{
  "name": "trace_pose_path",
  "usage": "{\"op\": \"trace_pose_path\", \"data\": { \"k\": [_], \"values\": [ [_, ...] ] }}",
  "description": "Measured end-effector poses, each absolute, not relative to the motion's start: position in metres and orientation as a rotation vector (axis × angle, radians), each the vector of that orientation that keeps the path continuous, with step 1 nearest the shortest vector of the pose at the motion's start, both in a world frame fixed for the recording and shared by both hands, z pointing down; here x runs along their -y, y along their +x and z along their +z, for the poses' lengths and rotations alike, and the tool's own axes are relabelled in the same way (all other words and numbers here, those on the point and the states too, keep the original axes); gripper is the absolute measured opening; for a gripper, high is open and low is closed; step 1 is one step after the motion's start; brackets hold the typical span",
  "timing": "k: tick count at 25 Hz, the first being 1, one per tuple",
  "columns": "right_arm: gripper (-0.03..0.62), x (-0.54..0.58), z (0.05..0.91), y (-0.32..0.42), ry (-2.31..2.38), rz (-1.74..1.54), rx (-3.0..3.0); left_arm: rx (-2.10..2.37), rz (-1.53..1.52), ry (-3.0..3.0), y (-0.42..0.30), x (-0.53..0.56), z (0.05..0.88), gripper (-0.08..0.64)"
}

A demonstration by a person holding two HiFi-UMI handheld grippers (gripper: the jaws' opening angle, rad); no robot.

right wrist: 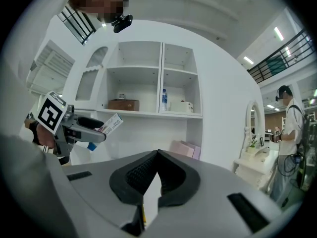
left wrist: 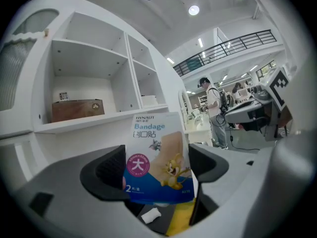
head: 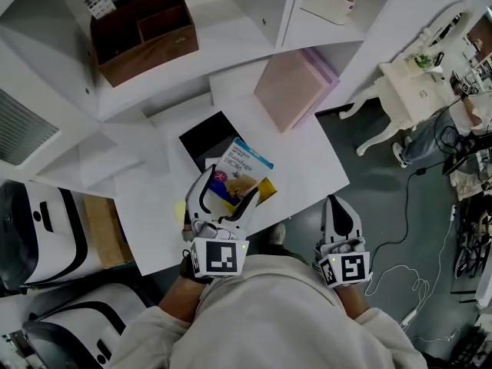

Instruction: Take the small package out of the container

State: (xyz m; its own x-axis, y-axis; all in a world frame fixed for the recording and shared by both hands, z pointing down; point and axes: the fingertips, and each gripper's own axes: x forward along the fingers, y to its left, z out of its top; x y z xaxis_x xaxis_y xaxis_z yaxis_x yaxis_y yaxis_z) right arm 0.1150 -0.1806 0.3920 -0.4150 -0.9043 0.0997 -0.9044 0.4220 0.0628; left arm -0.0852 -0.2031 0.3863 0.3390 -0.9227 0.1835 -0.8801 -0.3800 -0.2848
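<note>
White table (head: 307, 152) lies below me; my left gripper (left wrist: 157, 171) clamps the flat blue-and-white bandage packet (head: 244, 167), already out, I judge, while my right gripper (right wrist: 151, 182) is closed, empty. Next: put it down.

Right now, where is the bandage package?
Head view, left of centre: bandage package clamped in the left tool, over the white table by the black container.

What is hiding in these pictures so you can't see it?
Inside of the brown container: left gripper view, its front wall hides it.
Back of the bandage pack in the left tongs: left gripper view shows only the front.
Print on the small card beside the container: head view, too small.
</note>
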Motion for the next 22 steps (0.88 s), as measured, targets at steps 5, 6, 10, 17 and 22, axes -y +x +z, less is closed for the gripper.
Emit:
{"op": "trace_pose_path", "data": {
  "k": [5,6,10,17,22],
  "values": [
    [0.025,0.180,0.394,0.112,1.621,0.000,2.548,-1.668,-0.446,-2.445,-0.087,0.201,0.377,0.399],
    [0.025,0.180,0.394,0.111,1.620,-0.001,2.550,-1.667,-0.443,-2.444,-0.086,0.201,0.376,0.399],
    [0.025,0.182,0.392,0.111,1.618,-0.005,2.555,-1.670,-0.437,-2.440,-0.086,0.200,0.372,0.399],
    [0.025,0.182,0.391,0.111,1.617,-0.009,2.559,-1.676,-0.434,-2.433,-0.087,0.200,0.370,0.399],
    [0.025,0.184,0.394,0.112,1.612,-0.005,2.556,-1.687,-0.434,-2.438,-0.087,0.201,0.372,0.399]
  ]
}}
